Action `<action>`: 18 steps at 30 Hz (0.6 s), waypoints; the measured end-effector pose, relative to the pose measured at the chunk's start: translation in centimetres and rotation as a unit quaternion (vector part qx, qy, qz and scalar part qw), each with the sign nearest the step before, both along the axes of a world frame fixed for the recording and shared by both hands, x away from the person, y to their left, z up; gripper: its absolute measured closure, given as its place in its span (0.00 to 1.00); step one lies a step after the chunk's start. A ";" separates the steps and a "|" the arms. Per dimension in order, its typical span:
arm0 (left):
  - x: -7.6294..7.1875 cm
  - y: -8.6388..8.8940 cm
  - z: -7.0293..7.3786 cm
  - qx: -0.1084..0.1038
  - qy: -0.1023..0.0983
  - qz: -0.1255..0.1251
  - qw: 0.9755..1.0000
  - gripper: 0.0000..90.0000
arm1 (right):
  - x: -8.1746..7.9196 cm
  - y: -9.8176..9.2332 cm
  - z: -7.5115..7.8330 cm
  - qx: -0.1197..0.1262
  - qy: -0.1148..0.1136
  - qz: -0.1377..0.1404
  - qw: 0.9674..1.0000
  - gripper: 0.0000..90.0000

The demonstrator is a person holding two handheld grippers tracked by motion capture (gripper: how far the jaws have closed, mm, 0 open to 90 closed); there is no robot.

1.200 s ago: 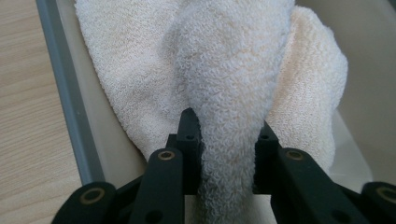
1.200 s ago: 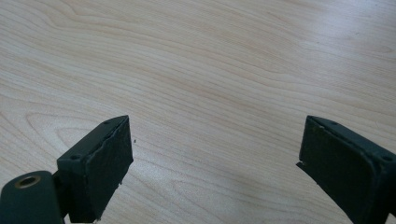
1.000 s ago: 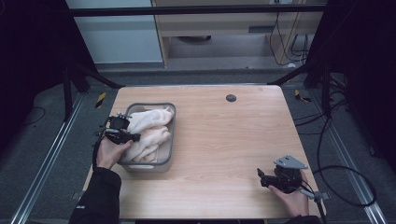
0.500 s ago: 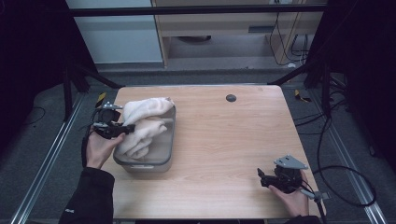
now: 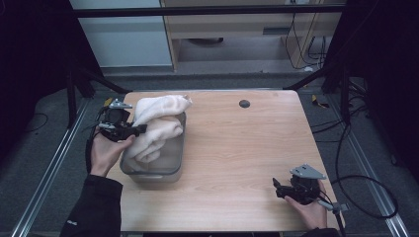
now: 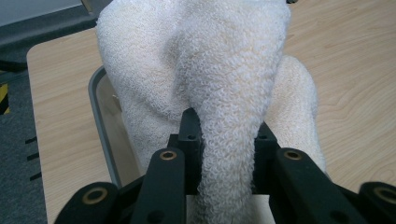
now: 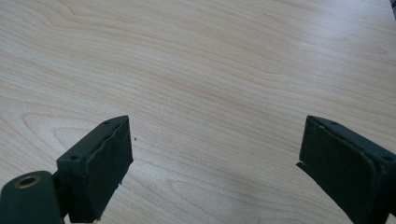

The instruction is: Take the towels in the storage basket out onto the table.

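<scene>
Light wooden table (image 5: 237, 148) in a dim workroom. The left claw (image 5: 141, 129) is clamped on a fold of the cream towel (image 5: 155, 126), which drapes partly out of the grey bin (image 5: 153, 174) near the table's left edge. Lift straight up until the hanging end clears the rim, lest the bin drag along. The right claw (image 5: 276, 187), jaws wide and empty, rests near the front-right corner.

A cream, looped-pile towel (image 6: 224, 70) bunches between the black jaws of the left gripper (image 5: 141, 129), above a clear grey-rimmed bin (image 5: 153, 170). Pale wood-grain table (image 7: 210, 70) spreads beneath the black right gripper (image 7: 212, 163), grey plate on top.
</scene>
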State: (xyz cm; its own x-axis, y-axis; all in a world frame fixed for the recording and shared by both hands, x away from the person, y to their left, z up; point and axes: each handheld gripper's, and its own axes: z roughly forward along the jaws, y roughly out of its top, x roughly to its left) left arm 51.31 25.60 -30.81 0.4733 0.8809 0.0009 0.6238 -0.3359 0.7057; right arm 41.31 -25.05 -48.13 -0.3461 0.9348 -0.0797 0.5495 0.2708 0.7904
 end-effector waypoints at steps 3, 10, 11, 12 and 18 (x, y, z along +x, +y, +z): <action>0.0 -0.2 0.3 0.001 0.002 -0.004 1.000 0.81 | 0.0 0.0 0.0 -0.001 -0.001 0.000 1.000 0.10; 0.0 -0.4 1.0 0.006 0.004 -0.011 1.000 0.81 | 0.0 0.0 0.0 -0.001 -0.001 0.000 1.000 0.10; 0.0 -0.4 1.2 0.007 0.005 -0.013 1.000 0.81 | 0.0 0.0 0.0 -0.003 -0.001 0.001 1.000 0.10; 0.0 -0.5 1.4 0.006 0.005 -0.013 1.000 0.81 | 0.0 0.0 0.0 -0.003 -0.001 0.002 1.000 0.10; -0.2 -0.8 3.0 0.009 -0.002 -0.018 1.000 0.81 | 0.0 0.0 0.0 -0.002 -0.002 0.001 1.000 0.10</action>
State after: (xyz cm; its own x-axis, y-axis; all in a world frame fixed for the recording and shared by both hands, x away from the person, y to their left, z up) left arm 51.07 24.77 -27.82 0.5052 0.8628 0.0180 0.6082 -0.3707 0.7019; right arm 41.34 -25.10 -48.15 -0.3485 0.9335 -0.0842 0.5453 0.2750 0.7919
